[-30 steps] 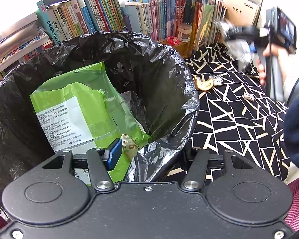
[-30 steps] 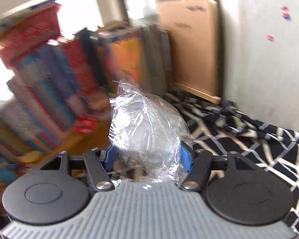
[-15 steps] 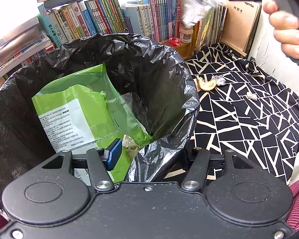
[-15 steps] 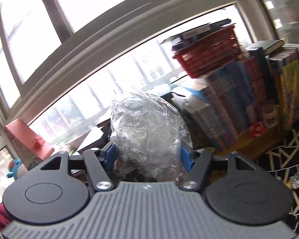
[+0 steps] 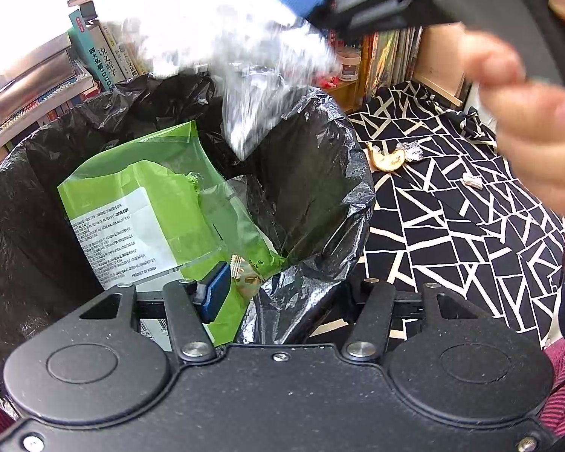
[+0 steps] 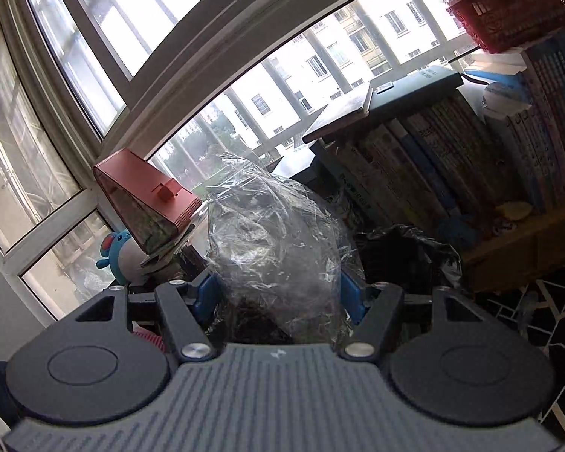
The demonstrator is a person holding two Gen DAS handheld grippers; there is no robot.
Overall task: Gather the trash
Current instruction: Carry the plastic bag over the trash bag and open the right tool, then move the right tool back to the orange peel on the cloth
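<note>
Left wrist view: left tongs [image 5: 282, 293] clamped on the rim of the black trash bag [image 5: 331, 173], holding it open on the black-and-white patterned cloth [image 5: 471, 226]. Inside the bag, a green snack wrapper [image 5: 150, 207]. Above the bag mouth, right tongs [image 6: 278, 293] closed on a crumpled clear plastic wrap [image 6: 275, 245]. On the cloth, well apart from the bag: a peel scrap [image 5: 386, 158], a foil bit [image 5: 412, 150], a small scrap [image 5: 472, 180]. Behind, rows of books [image 6: 433, 165].
</note>
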